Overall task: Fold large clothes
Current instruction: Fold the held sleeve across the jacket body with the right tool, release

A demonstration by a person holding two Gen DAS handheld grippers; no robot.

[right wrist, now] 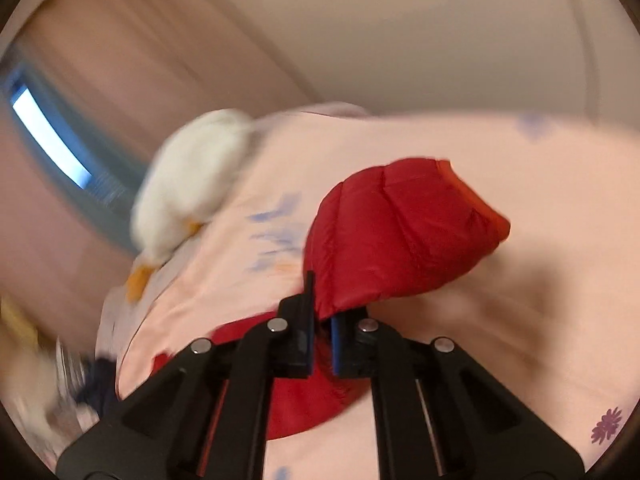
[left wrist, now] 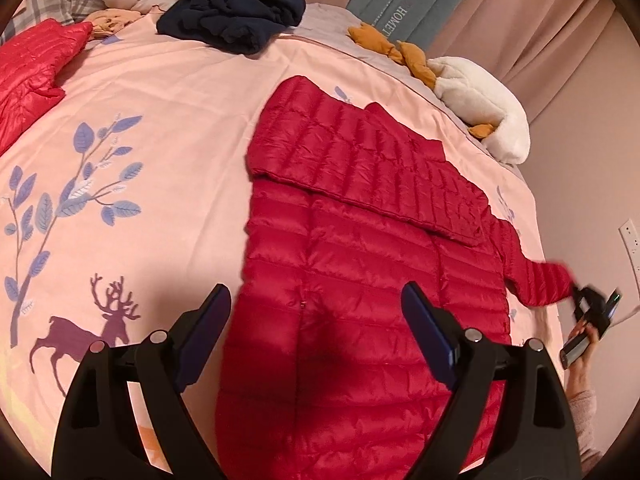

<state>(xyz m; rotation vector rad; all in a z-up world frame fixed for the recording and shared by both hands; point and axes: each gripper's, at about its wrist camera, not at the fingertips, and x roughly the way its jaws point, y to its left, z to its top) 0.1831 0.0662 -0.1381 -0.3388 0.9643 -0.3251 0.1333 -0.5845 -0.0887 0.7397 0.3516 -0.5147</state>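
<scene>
A red quilted down jacket (left wrist: pixel 360 280) lies flat on the pink bedspread (left wrist: pixel 140 160), one sleeve folded across its upper body. My left gripper (left wrist: pixel 316 332) is open and empty, hovering over the jacket's lower body. My right gripper (left wrist: pixel 588 306) shows at the far right of the left wrist view, shut on the cuff of the other sleeve (left wrist: pixel 540 284). In the right wrist view the right gripper (right wrist: pixel 322 320) is shut on that red sleeve cuff (right wrist: pixel 400 232), which bulges up ahead of the jaws.
A dark navy garment (left wrist: pixel 232 12) lies at the far end of the bed, another red jacket (left wrist: pixel 28 76) at far left. A white and orange plush (left wrist: pixel 484 108) lies at the right edge, also in the right wrist view (right wrist: pixel 192 176). Curtains (left wrist: pixel 520 12) and wall lie beyond.
</scene>
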